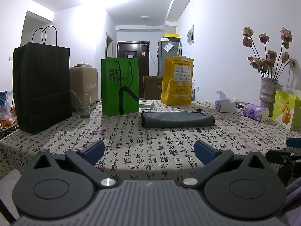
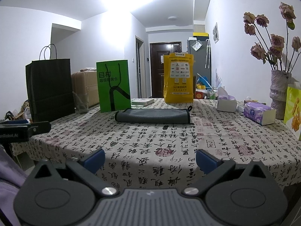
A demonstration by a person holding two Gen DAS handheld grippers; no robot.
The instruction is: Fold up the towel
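Observation:
A grey towel (image 1: 177, 119) with dark edging lies folded into a flat strip on the patterned tablecloth (image 1: 131, 141), toward the far side of the table. It also shows in the right wrist view (image 2: 153, 115). My left gripper (image 1: 149, 151) is open and empty, held above the table's near edge, well short of the towel. My right gripper (image 2: 150, 160) is open and empty too, at the near edge. Part of the right gripper shows at the right edge of the left wrist view (image 1: 289, 150).
Behind the towel stand a black paper bag (image 1: 41, 88), a glass (image 1: 82, 105), a green bag (image 1: 120, 86) and a yellow bag (image 1: 177, 81). Tissue boxes (image 1: 255, 112), a vase of dried roses (image 1: 267, 92) and a light-green bag (image 1: 286, 109) line the right side.

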